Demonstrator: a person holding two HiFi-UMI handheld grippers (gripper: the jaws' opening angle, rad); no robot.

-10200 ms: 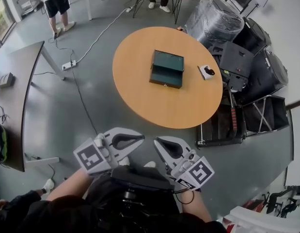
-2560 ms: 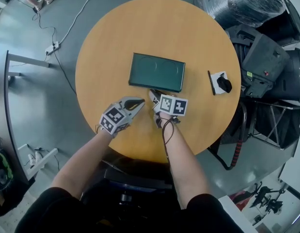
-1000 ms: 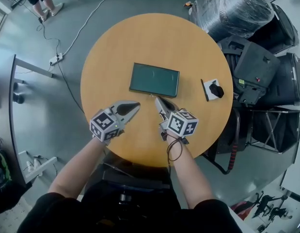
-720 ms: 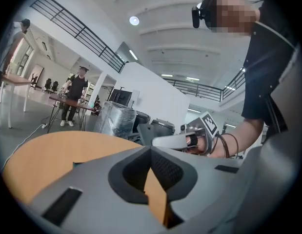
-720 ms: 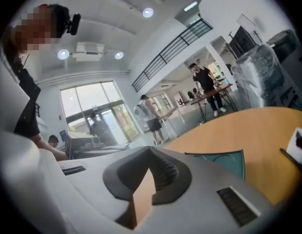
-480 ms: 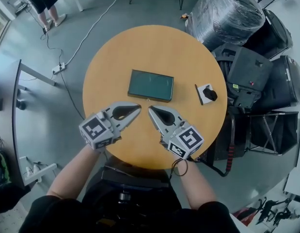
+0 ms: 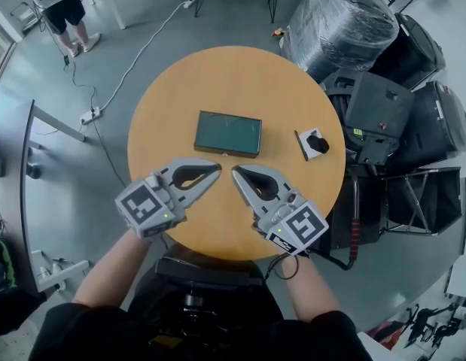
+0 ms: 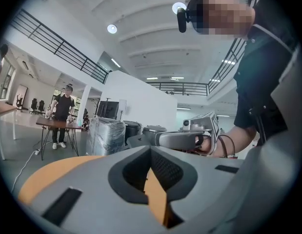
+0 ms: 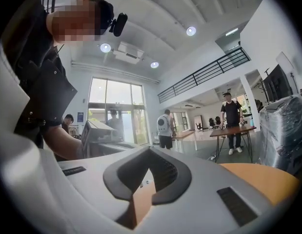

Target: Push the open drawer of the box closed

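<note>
Grey plastic jaws of the left gripper (image 7: 217, 168) are pressing together at the tips with nothing between them. In the left gripper view only a strip of orange tabletop is showing through the hollow behind the tips. Right gripper (image 7: 234, 173) is reading the same: jaws closed tip to tip, empty. Both grippers are hovering above the near part of the table (image 7: 165, 89), touching nothing, with their tips pointing toward each other and standing just apart. Each gripper view is looking roughly level across the room, so each is catching the other gripper opposite it. Box (image 7: 227, 133) is lying flat near the middle of the table, just beyond the two tips and clear of both. Its dark green top is facing up. Seen from above, its drawer (image 7: 225, 153) is sitting flush on the near side, with no part sticking out past the box outline. To the right of the box and apart from it, a white card (image 7: 306, 146) with a black object on it is resting near the table's right edge. Beyond the table on the right, a plastic-wrapped bundle (image 7: 339, 22) and black cases (image 7: 383, 100) are crowding the grey floor (image 7: 82, 186). At upper left a person (image 7: 58, 10) is standing, and a white cable (image 7: 146, 47) is trailing across the floor.
</note>
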